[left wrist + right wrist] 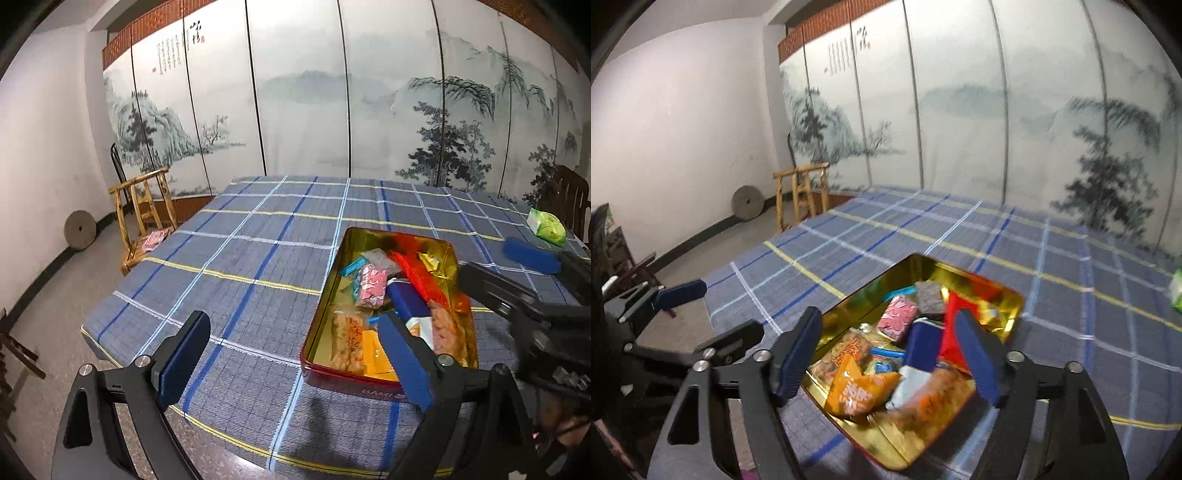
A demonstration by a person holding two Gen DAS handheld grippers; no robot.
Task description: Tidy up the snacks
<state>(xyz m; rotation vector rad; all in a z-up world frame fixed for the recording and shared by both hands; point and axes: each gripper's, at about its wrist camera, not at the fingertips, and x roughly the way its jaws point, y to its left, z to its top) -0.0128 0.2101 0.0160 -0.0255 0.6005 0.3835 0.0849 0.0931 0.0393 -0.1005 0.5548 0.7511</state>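
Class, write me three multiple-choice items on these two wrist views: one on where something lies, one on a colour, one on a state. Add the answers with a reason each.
1. Where does the green packet lie?
A. inside the tin
B. on the plaid cloth, apart from the tin
C. on the wooden chair

2. What colour is the inside of the snack tin?
A. gold
B. white
C. black

3. How does the right hand-held gripper stand?
A. shut on a pink packet
B. shut with nothing in it
C. open, gripping nothing

Answers: 1 B, the packet rests on the plaid cloth near the table's far right edge, well clear of the tin. 2 A, the tin's inner walls shine gold above a red outside. 3 C, its blue pads stand wide apart over the tin, pressing on no snack.
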